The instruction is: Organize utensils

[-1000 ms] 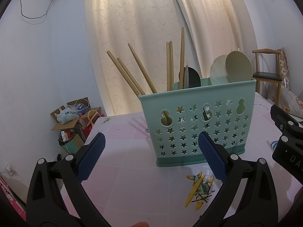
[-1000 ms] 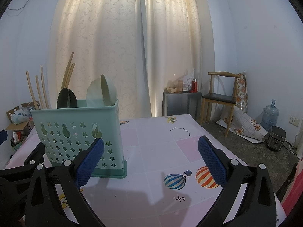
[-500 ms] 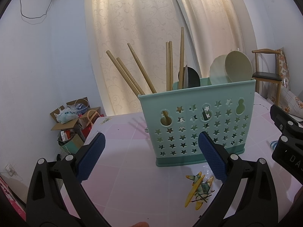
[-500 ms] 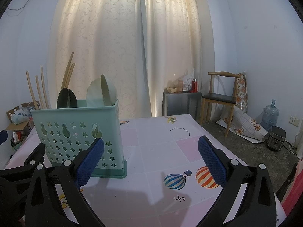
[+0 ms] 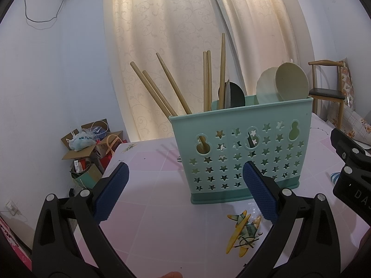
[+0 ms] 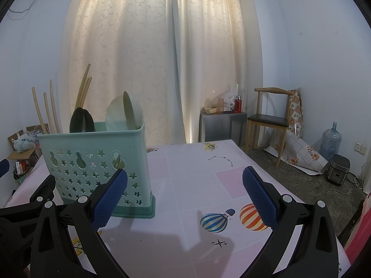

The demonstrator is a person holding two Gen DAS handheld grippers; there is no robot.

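- While both grippers hang low over the pink-and-white patterned tabletop [image 6: 190,176], nothing is held: the left gripper [image 5: 185,192] has its jaws wide apart and empty, and so does the right gripper [image 6: 184,193].
- The mint-green plastic utensil caddy with star cut-outs [image 5: 241,148] stands upright on the tabletop, at about one o'clock in the left wrist view and at ten o'clock in the right wrist view.
- Its compartments look sorted by kind, which seems the reason for the layout: the long wooden chopsticks [image 5: 171,88] lean out of the end toward nine o'clock, the dark spoons [image 5: 231,92] stand in the middle, and the cream-coloured spoons [image 5: 285,83] fill the end toward three o'clock.
- No loose utensil shows on the tabletop in either view, so the sorting looks finished or nearly so; the yellow aeroplane [image 5: 243,229] at six o'clock of the caddy is only a print on the cloth.
- Against the frames from a second earlier, I find no change: caddy, utensils and both grippers sit in the same places, jaws equally spread.
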